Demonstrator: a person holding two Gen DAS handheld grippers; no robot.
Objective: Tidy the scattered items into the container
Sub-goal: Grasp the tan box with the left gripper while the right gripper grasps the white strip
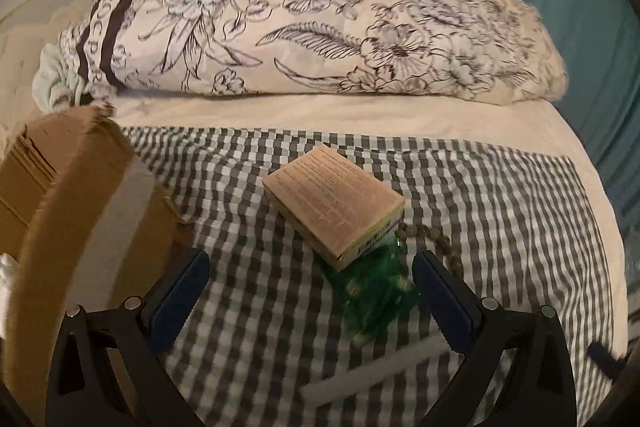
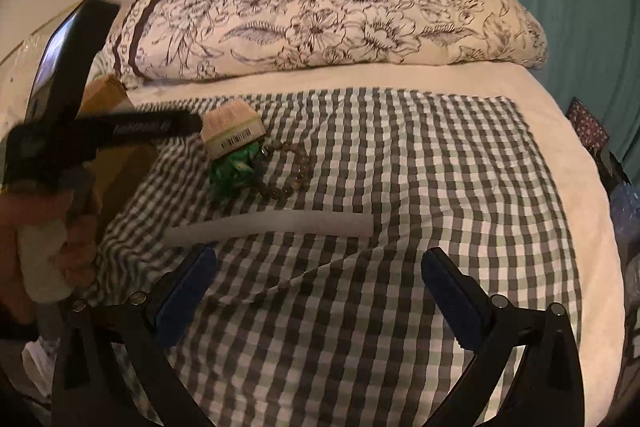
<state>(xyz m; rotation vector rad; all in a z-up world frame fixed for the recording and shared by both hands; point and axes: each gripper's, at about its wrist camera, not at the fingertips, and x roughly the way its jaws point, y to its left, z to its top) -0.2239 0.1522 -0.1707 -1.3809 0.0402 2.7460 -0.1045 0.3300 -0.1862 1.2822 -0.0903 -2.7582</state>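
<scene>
Box [image 1: 334,205] atop green pouch [image 1: 376,291], beads [image 1: 434,241] beside, cardboard container [image 1: 80,211] left

Home bedroom: bed [image 1: 360,115], floral pillow [image 1: 312,19]

Small tan box [image 1: 335,203], ahead of the left gripper [image 1: 310,287]: lines of print on the top face, too blurred to read; a barcode on the end face, digits illegible. Floral pillow [image 1: 304,19], far beyond: band lettering, only "PAR" legible.
</scene>
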